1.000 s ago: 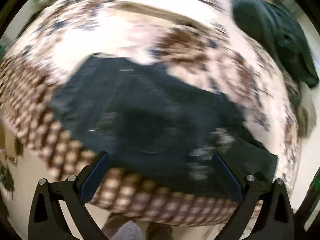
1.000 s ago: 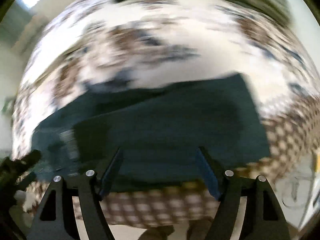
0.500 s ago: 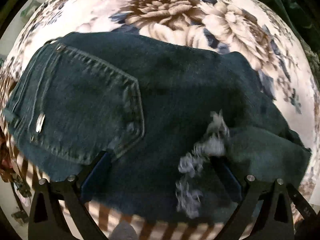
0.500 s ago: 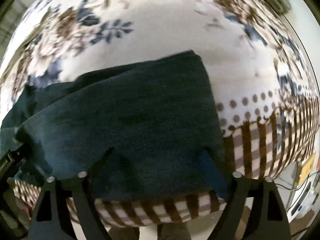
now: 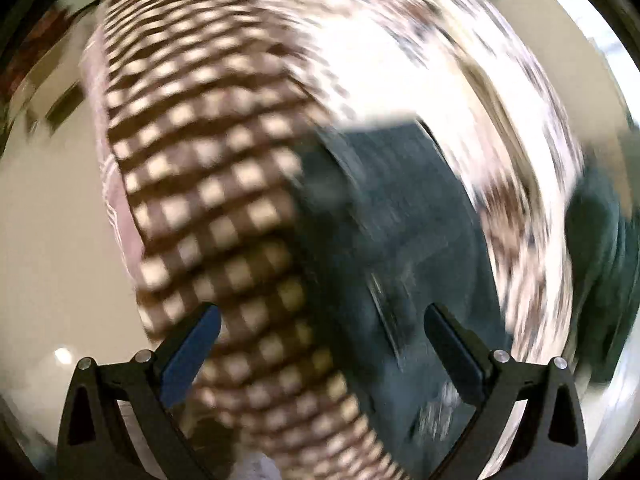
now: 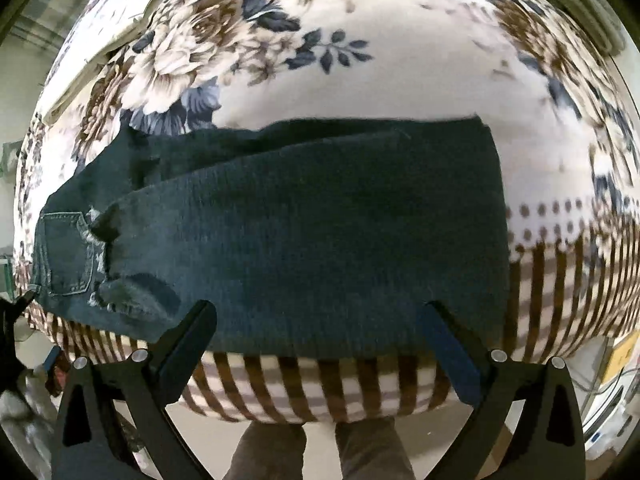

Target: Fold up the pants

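Dark blue jeans [image 6: 304, 232] lie folded lengthwise on a floral blanket [image 6: 360, 80], waist and back pocket [image 6: 66, 252] at the left, folded end at the right. My right gripper [image 6: 320, 344] is open and empty, just in front of the jeans' near edge. In the blurred left wrist view the jeans [image 5: 400, 240] show as a dark patch right of centre. My left gripper [image 5: 320, 344] is open and empty, over the blanket's checked border [image 5: 224, 200] beside the jeans.
The blanket's striped border [image 6: 320, 384] hangs over the front edge, with the person's legs [image 6: 320, 452] below. Another dark green garment [image 5: 600, 264] lies at the far right of the left wrist view. Pale floor [image 5: 60, 240] is at the left.
My left gripper has swung away from close over the jeans' pocket to the blanket's edge, with the view turned and blurred. My right gripper has pulled back a little, showing the whole jeans.
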`<action>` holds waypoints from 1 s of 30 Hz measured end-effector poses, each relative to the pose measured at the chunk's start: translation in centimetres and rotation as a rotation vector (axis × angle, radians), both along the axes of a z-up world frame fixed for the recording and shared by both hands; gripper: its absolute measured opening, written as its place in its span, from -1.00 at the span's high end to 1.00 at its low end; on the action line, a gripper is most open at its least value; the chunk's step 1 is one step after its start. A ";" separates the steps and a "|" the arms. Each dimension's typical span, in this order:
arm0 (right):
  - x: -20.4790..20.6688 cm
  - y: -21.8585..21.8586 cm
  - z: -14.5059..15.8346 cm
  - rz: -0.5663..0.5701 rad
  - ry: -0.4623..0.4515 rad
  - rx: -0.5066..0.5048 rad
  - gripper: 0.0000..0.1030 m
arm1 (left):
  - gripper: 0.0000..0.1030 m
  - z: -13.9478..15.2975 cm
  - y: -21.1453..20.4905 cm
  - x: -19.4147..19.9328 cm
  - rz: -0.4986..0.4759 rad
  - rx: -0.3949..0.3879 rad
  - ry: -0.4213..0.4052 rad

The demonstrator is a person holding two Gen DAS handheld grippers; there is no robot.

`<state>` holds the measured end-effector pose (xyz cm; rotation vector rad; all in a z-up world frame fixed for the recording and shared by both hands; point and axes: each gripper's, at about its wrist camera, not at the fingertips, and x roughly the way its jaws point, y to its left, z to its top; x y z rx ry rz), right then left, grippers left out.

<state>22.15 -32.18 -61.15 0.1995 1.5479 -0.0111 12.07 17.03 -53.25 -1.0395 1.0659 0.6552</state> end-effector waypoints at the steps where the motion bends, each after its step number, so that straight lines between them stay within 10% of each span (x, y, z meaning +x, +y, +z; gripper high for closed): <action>1: 0.5 0.1 -0.3 0.010 -0.009 0.000 -1.00 | -1.00 -0.4 0.5 -0.1 0.025 0.001 -0.002; 10: 4.0 2.4 -4.4 0.011 0.013 -0.029 -1.00 | -0.76 -4.4 2.8 5.9 -0.013 0.069 -0.087; 13: 4.3 2.9 -5.1 0.020 0.010 -0.059 -1.00 | -0.12 -3.8 2.0 7.0 -0.039 0.118 -0.099; 15: 4.3 3.0 -5.2 0.027 0.009 -0.069 -1.00 | 0.47 -2.5 1.4 7.1 -0.074 0.155 -0.126; 27: 3.1 -3.3 -0.9 -0.073 -0.095 0.140 -0.98 | 0.53 13.6 -12.8 6.7 -0.458 0.273 -0.463; 28: 2.8 -4.4 -0.3 -0.094 -0.107 0.142 -0.92 | 0.53 14.3 -15.0 7.0 -0.512 0.259 -0.481; 30: 1.8 -7.5 1.1 -0.142 -0.129 0.156 -0.19 | 0.65 15.0 -20.2 7.7 -0.624 0.200 -0.524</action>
